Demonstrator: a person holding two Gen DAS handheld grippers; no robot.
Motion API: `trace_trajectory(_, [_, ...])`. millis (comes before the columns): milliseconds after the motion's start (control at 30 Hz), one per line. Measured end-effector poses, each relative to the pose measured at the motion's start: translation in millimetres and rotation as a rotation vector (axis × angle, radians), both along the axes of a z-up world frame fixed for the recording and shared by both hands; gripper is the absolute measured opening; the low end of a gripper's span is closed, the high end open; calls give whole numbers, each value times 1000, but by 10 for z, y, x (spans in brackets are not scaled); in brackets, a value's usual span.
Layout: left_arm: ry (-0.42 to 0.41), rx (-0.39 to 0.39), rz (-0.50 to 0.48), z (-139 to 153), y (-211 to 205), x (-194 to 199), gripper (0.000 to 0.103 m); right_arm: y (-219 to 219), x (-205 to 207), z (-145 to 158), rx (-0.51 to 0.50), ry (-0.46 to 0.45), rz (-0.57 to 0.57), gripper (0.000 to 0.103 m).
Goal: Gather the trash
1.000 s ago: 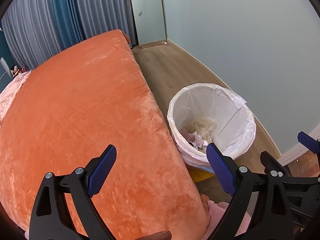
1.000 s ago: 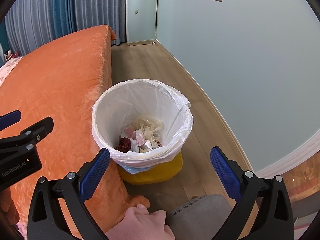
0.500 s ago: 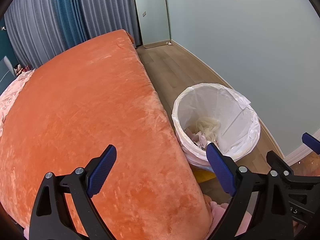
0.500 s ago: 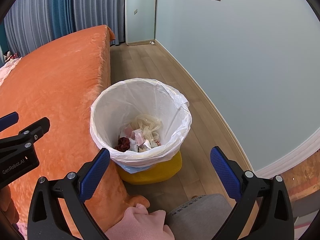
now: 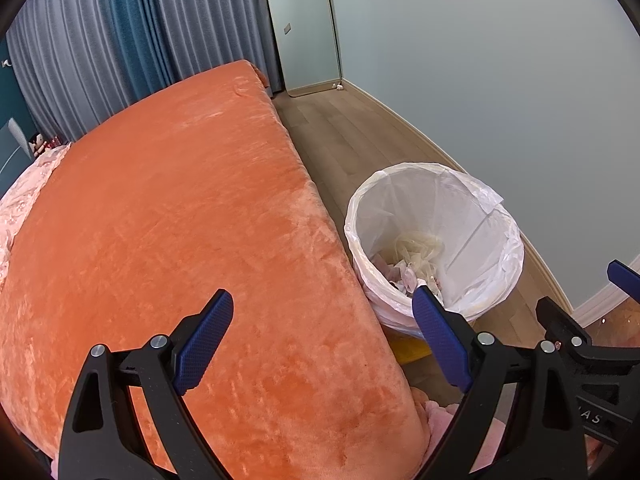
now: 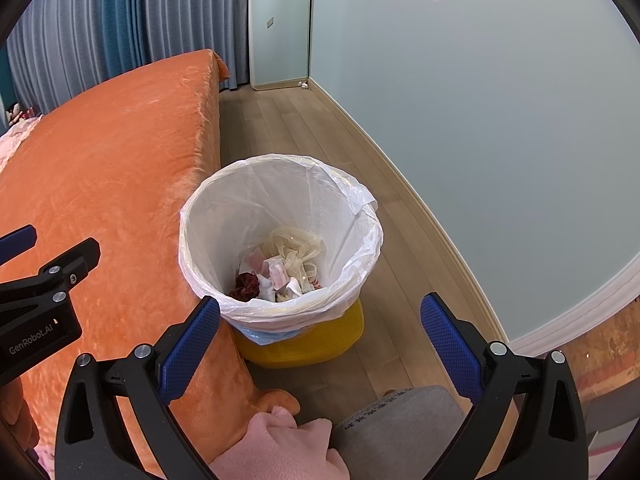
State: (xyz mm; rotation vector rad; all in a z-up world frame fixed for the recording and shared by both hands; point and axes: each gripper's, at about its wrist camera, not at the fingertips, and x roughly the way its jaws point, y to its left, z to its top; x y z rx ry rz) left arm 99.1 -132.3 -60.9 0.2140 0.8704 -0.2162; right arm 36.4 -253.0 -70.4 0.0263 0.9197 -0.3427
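A yellow bin lined with a white bag stands on the floor against the bed's side. Crumpled paper, a cream net and a dark red scrunchie lie inside. My right gripper is open and empty, held above the bin's near side. My left gripper is open and empty over the orange bed, with the bin and its bag to its right. No loose trash shows on the bed.
The pale blue wall and its skirting run along the right. Wood floor lies between bed and wall. Grey and teal curtains hang at the far end. Pink fabric and a grey cushion lie below the right gripper.
The left gripper has risen and tilted slightly, so the bin sits a bit lower and further right in its view. The right gripper has barely moved. Both stayed open.
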Motion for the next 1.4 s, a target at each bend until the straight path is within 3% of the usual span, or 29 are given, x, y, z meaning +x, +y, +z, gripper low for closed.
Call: trace_trajectory(1400, [-5,24,-24,-43,-37,-38,87,-25,7,5,-1,-5,-8,96])
